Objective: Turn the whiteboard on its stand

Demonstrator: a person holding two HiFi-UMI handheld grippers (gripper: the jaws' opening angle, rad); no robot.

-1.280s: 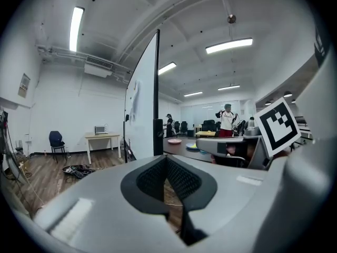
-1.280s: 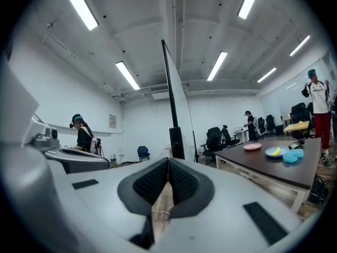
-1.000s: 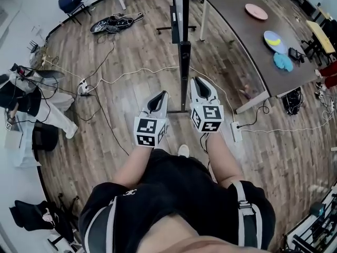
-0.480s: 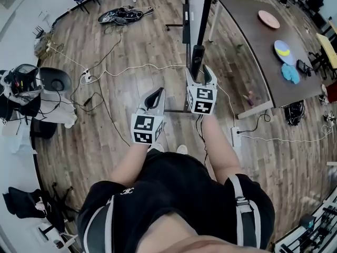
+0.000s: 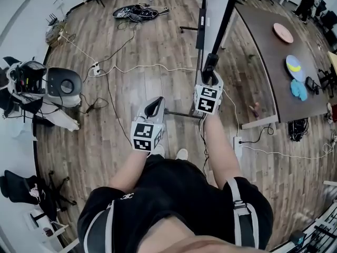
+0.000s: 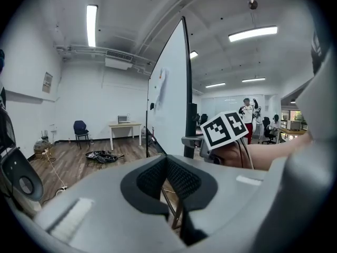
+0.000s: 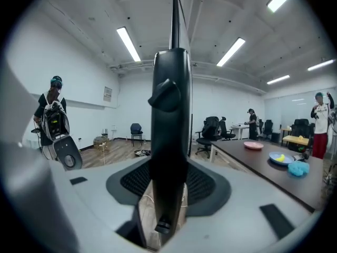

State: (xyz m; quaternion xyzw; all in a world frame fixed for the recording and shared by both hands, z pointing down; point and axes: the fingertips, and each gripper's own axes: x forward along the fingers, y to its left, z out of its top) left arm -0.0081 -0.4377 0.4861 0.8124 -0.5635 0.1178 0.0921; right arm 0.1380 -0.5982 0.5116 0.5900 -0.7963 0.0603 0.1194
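Note:
The whiteboard (image 5: pixel 215 7) stands edge-on to me on its wheeled stand and shows as a tall white panel (image 6: pixel 168 99) in the left gripper view. The stand's black upright post (image 5: pixel 210 63) rises just in front of my right hand. My right gripper (image 5: pixel 210 79) has that post (image 7: pixel 169 125) between its jaws, which are closing, and both pads touch its sides. A black knob (image 7: pixel 164 94) sticks out of the post above the pads. My left gripper (image 5: pixel 155 106) hangs lower and to the left, shut on nothing, clear of the stand.
The stand's foot bar (image 5: pixel 181 115) lies on the wood floor between my grippers. White and black cables (image 5: pixel 131 67) and a power strip (image 5: pixel 238 146) run nearby. A brown table (image 5: pixel 268 57) with plates is at right. A bundle of gear (image 5: pixel 31 86) is at left.
My right gripper has risen and moved forward to the post, opened, and taken the post between its jaws. The left gripper has stayed about where it was, still shut.

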